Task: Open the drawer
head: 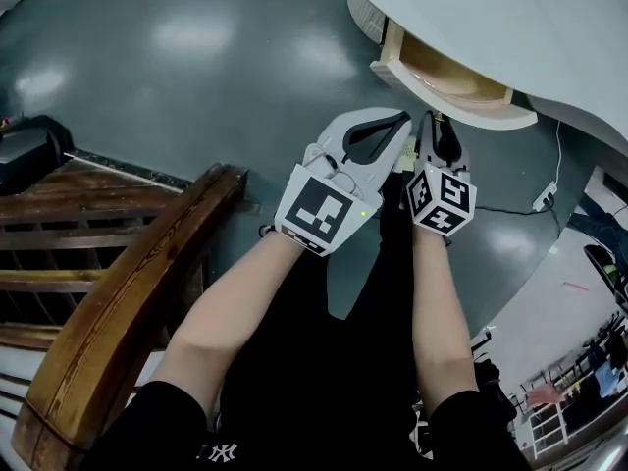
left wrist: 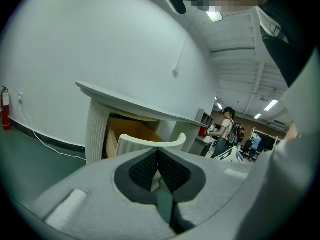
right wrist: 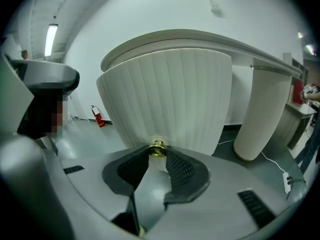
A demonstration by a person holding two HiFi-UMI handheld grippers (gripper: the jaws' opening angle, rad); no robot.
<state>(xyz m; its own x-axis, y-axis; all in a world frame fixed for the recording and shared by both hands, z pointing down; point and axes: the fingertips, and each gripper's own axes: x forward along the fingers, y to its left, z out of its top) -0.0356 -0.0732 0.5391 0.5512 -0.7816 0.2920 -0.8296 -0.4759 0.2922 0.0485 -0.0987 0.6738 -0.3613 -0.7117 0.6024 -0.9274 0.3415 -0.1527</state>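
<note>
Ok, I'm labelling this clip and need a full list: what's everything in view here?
table: one, white, curved top, upper right.
drawer: one, white ribbed front, wooden inside, pulled out under the table.
knob: one, brass, on the drawer front.
bench: one, brown wood, lower left.
cable: one, white, trailing to the floor at right.
fire extinguisher: one, red, by the wall.
left gripper: one, grey-white, jaws together, empty.
right gripper: one, grey-white, shut on the knob.
</note>
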